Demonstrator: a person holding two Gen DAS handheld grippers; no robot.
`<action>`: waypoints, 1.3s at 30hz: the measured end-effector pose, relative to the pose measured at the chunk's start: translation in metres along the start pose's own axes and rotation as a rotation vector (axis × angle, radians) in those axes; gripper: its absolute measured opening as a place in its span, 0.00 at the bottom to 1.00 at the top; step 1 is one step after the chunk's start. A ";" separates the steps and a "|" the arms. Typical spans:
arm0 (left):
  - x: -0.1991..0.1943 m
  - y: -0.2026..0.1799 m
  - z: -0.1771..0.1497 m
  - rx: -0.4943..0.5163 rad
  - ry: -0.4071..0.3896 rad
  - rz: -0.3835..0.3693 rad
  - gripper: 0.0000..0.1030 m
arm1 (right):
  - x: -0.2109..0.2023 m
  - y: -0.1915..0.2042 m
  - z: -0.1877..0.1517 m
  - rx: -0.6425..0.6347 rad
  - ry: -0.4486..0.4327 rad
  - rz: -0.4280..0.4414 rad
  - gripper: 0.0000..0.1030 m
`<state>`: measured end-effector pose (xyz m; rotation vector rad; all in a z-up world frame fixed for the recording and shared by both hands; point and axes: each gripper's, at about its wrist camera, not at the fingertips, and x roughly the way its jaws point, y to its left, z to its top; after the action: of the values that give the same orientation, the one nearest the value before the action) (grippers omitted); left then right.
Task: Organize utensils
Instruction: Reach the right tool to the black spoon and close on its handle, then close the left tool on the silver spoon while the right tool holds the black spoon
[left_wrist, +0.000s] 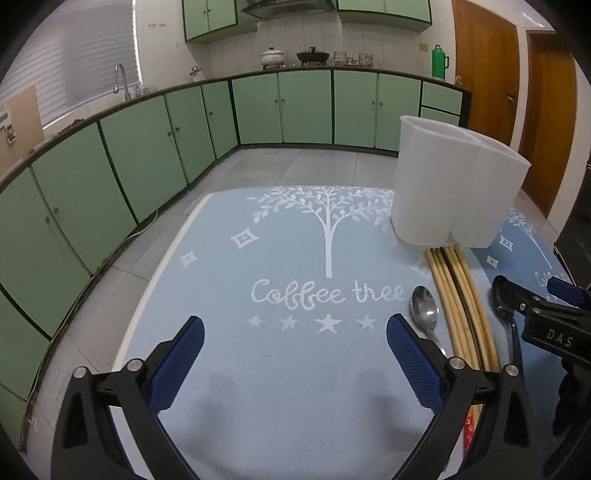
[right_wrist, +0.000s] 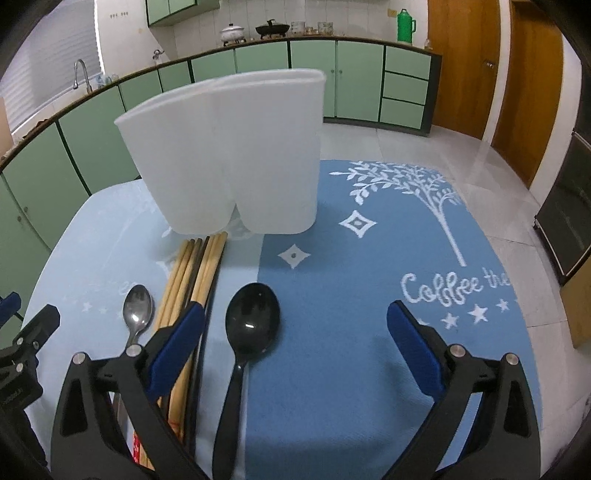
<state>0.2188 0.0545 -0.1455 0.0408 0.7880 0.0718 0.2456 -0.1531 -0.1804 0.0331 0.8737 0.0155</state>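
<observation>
Green cabinets ring our blue placemat (right_wrist: 369, 350). Between our right gripper's (right_wrist: 295, 332) spread, empty jaws lies the black spoon (right_wrist: 251, 317) (light, stiff, slick plastic); we'd pinch its handle. Our left gripper (left_wrist: 295, 347) gapes empty too, chopsticks (left_wrist: 458, 295) rightward, white holder (right_wrist: 229, 158) ahead.

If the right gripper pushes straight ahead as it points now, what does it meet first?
Probably the black spoon, lying between the open right gripper fingers, left of centre. Beyond it stands the white holder. Depth is unclear.
</observation>
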 end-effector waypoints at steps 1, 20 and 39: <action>0.002 0.001 0.000 -0.003 0.004 0.001 0.94 | 0.003 0.002 0.000 -0.004 0.005 -0.005 0.90; 0.019 -0.024 0.005 0.026 0.038 -0.041 0.93 | 0.022 0.013 0.011 -0.007 0.091 0.067 0.33; 0.061 -0.070 0.018 0.036 0.127 -0.059 0.94 | 0.013 -0.032 0.005 -0.014 0.071 0.056 0.34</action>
<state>0.2773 -0.0104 -0.1804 0.0471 0.9167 0.0045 0.2583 -0.1849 -0.1885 0.0442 0.9433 0.0755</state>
